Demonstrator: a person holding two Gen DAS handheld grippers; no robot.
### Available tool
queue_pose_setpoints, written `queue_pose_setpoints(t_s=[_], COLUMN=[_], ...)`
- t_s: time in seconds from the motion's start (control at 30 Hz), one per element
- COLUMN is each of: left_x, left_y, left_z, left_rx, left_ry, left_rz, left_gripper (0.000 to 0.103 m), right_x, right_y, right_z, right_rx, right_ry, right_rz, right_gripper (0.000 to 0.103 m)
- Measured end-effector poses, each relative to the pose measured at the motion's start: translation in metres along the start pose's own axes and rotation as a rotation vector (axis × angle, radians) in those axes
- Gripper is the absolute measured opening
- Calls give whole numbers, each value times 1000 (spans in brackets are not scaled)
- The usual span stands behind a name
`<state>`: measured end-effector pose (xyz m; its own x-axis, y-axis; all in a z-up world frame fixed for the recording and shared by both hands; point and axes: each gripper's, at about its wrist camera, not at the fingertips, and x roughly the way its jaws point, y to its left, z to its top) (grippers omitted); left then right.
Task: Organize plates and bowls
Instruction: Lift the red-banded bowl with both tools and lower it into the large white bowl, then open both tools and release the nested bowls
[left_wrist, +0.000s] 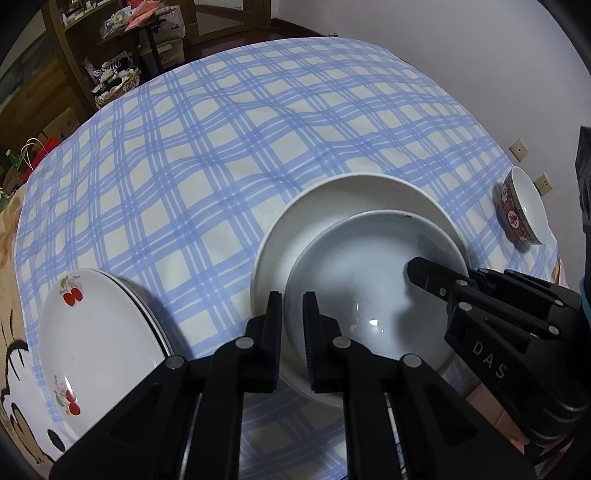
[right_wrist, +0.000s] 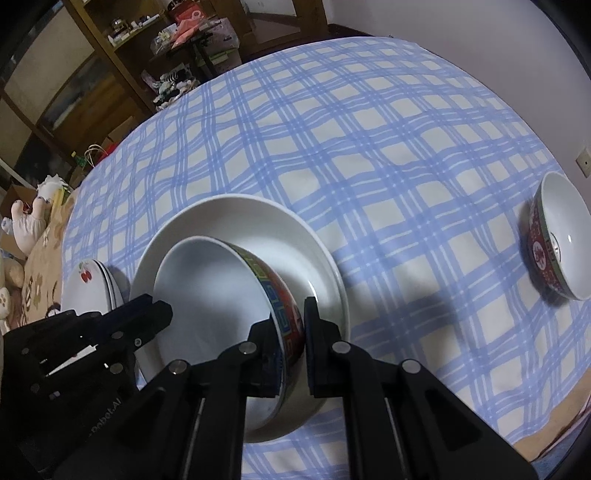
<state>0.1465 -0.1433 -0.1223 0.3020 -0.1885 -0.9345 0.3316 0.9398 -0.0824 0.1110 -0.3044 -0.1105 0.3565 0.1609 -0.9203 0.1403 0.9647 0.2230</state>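
A bowl (left_wrist: 369, 266), white inside with a red, blue and green pattern outside (right_wrist: 284, 314), sits tilted inside a large white deep plate (left_wrist: 332, 195) (right_wrist: 240, 214). My left gripper (left_wrist: 292, 306) is shut on the bowl's left rim, one finger inside and one outside. My right gripper (right_wrist: 291, 317) is shut on the opposite, patterned wall. Each gripper shows in the other's view: the right gripper (left_wrist: 413, 269) at the bowl's right, the left gripper (right_wrist: 166, 314) at its left. A second red-patterned bowl (left_wrist: 524, 206) (right_wrist: 565, 229) stands apart at the right.
A stack of white plates with cherry prints (left_wrist: 96, 328) (right_wrist: 90, 284) lies left of the deep plate. The blue checked tablecloth (left_wrist: 221, 147) stretches bare toward the far edge. Wooden shelves (right_wrist: 92, 74) and stuffed toys (right_wrist: 26, 221) stand beyond the table on the left.
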Motion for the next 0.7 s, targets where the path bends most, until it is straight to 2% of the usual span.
queue_pose_setpoints(t_s=[0.43,0.7], left_x=[-3,-10], left_y=[7,6], left_z=[-2,-5], left_rx=[-25,-15], left_ry=[-5,-22], left_rz=[-31,-24], left_gripper=[12,13], right_x=[-1,-9], right_y=[-1,-4], right_z=[1,-1], right_rx=[-11,-9], right_ry=[14,13], right_rz=[13,37], right_gripper=[12,12])
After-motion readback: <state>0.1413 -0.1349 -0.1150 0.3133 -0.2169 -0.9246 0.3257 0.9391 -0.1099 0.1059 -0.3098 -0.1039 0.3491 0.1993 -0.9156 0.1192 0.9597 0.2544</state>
